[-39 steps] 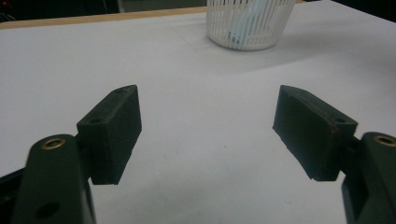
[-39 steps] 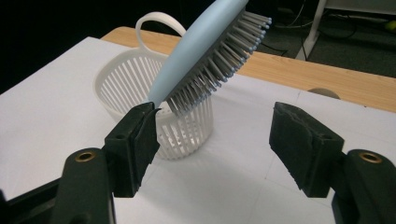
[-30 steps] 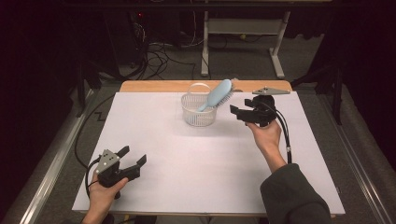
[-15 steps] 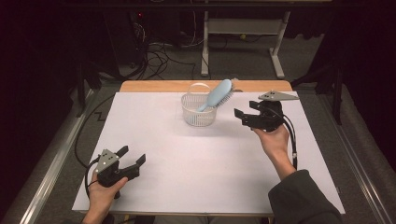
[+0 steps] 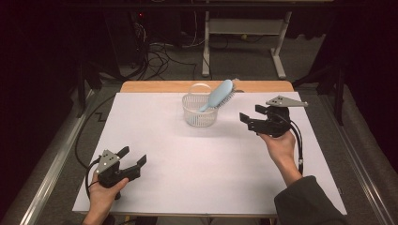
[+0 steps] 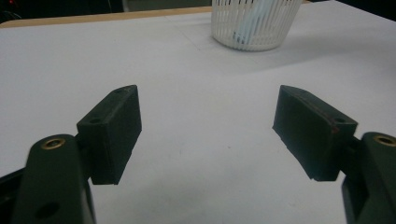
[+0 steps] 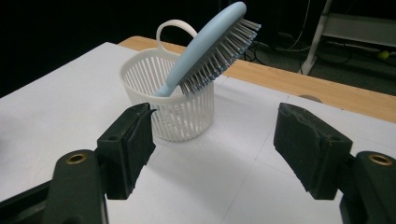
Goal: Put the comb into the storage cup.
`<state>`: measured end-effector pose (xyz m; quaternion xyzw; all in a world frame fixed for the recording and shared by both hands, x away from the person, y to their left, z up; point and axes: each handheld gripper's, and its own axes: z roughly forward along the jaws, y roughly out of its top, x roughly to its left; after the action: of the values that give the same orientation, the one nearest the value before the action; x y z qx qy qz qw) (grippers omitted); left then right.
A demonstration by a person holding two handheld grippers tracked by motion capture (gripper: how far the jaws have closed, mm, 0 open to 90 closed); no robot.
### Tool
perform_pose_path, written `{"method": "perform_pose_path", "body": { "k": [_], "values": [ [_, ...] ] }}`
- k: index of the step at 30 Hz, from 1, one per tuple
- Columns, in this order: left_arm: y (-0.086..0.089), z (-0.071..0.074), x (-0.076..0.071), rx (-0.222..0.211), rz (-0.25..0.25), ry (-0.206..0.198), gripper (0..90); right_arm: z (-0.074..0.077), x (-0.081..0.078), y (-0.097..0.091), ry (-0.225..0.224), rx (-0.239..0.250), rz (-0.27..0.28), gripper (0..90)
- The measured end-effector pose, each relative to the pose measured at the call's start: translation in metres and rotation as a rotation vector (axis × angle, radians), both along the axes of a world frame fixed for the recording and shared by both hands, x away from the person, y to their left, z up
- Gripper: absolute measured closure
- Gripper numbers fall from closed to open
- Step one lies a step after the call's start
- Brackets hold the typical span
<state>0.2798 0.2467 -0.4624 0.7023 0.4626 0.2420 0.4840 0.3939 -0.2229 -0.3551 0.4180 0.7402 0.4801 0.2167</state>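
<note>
The hairbrush [image 5: 218,95] is standing handle-down in the white basket [image 5: 200,112], which is sitting near the far edge of the worktop [image 5: 187,154], roughly midway along it. The brush is leaning toward the far right corner, with its oval head and bristles projecting well above the basket rim. In the right gripper view the bristles [image 7: 219,58] are facing down and toward the camera, and the smooth blue back is facing up.

The brush is judged to be light, rigid plastic. The back is looking glossy and may slip under the pads; the bristles are flexible and are giving a poor seat. The recommended hold is across the two side edges of the head, or on the neck just above the rim.

The basket is appearing thin-walled and light, with a loop handle at its far side. It is likely to tip or slide if the brush is pulled sideways; a straight lift along the handle is advised.

The right gripper [image 5: 254,118] is hovering near the basket on its right, its jaws having just been opening, with nothing between them. The left gripper [image 5: 133,157] is resting near the near left corner, jaws spread and empty.
</note>
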Motion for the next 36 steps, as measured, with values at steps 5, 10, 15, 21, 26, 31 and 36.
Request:
{"method": "perform_pose_path", "body": {
  "k": [5, 10, 15, 21, 26, 31, 36],
  "values": [
    [0.000, 0.000, 0.000, -0.001, 0.001, 0.001, 24.4, -0.002, -0.003, -0.006, 0.003, 0.019, -0.008, 29.0],
    [0.001, 0.000, 0.002, -0.005, 0.008, 0.007, 24.4, -0.001, -0.008, -0.010, -0.001, 0.019, 0.000, 28.3],
    [0.001, 0.000, 0.000, 0.000, 0.005, 0.005, 24.4, 0.004, -0.014, -0.015, -0.033, 0.033, -0.006, 27.6],
    [0.001, 0.000, 0.000, -0.004, 0.005, 0.001, 24.4, 0.004, -0.020, -0.021, -0.048, 0.030, -0.020, 26.8],
    [0.002, 0.000, 0.001, -0.004, 0.009, 0.005, 24.4, 0.003, -0.026, -0.025, -0.057, 0.033, -0.020, 26.4],
    [0.001, 0.000, 0.001, -0.008, 0.009, 0.009, 24.4, 0.000, -0.029, -0.030, -0.053, 0.036, -0.022, 25.8],
    [0.002, 0.000, 0.001, -0.015, 0.012, 0.007, 24.3, -0.001, -0.034, -0.037, -0.063, 0.051, -0.034, 25.3]
  ]
}}
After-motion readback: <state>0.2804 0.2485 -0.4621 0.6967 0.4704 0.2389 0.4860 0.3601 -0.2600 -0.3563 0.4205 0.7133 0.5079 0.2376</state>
